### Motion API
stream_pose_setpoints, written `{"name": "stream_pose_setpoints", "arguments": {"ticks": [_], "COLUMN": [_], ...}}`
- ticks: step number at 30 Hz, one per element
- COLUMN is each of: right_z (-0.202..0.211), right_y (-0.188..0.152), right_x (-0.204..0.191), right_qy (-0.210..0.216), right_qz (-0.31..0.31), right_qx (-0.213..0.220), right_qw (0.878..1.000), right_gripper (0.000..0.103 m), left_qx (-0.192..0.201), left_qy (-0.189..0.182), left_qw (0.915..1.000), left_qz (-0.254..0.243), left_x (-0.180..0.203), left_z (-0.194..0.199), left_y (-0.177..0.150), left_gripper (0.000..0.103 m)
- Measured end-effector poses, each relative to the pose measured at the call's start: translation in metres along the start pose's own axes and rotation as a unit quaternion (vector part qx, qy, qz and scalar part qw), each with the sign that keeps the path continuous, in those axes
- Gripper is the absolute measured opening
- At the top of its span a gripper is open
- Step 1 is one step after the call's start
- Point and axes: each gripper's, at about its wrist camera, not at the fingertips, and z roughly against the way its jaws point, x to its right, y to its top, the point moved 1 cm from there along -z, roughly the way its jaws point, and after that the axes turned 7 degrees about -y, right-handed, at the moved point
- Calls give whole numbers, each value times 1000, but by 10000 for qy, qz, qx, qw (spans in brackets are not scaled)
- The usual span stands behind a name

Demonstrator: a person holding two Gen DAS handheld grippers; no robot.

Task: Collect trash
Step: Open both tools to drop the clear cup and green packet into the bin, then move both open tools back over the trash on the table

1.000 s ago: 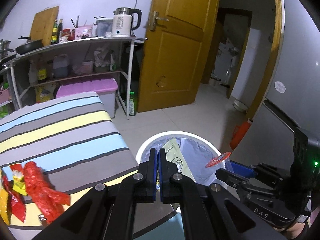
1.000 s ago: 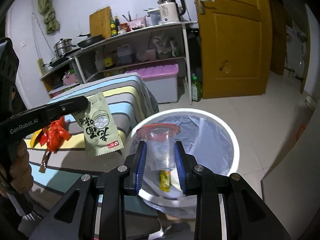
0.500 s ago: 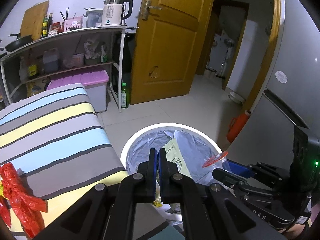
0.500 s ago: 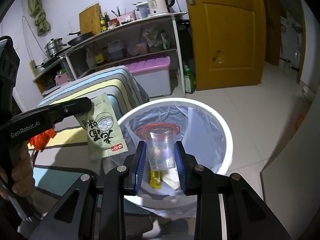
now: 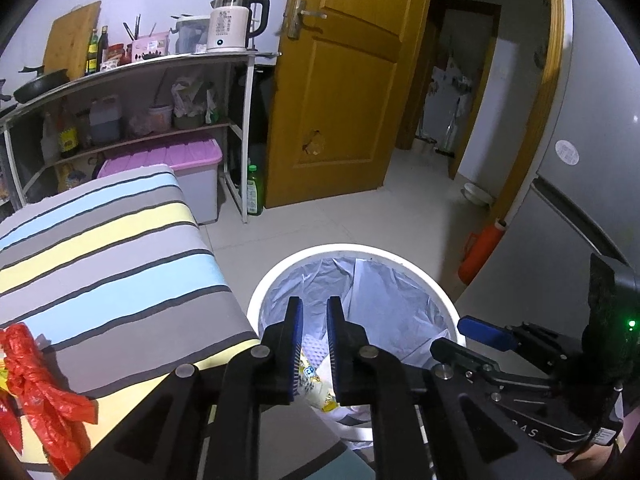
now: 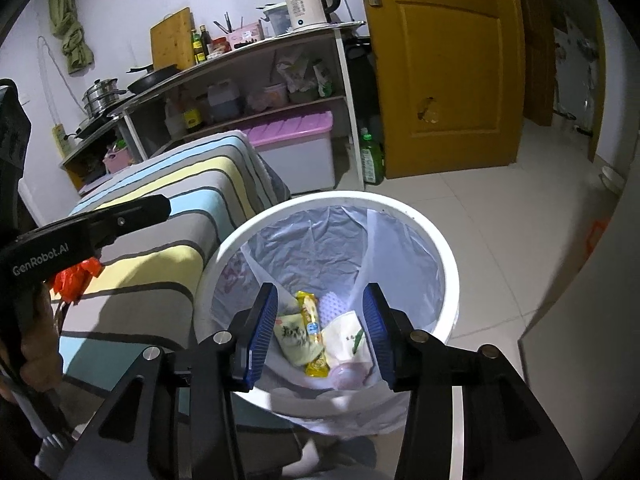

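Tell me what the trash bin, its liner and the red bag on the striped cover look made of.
Trash bin: apparently rigid white plastic, with a smooth, evenly rounded rim and a slight sheen. Liner: thin translucent plastic film, judging by its crinkles and how it drapes over the rim. Red bag: thin glossy plastic film, twisted and crumpled. Striped cover: looks like matte woven fabric.
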Motion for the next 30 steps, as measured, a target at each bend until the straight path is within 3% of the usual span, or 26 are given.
{"name": "stream_pose_setpoints", "arguments": {"ticks": [13,30], "right_z": [32,69], "right_y": [7,3], "right_x": [-31,-93], "right_qy": [240,694], "right_qz": [281,831], "right_qx": [262,497], "right_qw": [9990,9929], "right_gripper": [46,46], "left_qx": [409,850], "left_qy": [219,743], "left_qw": [9989,9930], "left_qz": [-2,357], "left_x": [-7,-40], "left_z": [57,142], "left_y": [-7,-35], "left_gripper": [11,11]}}
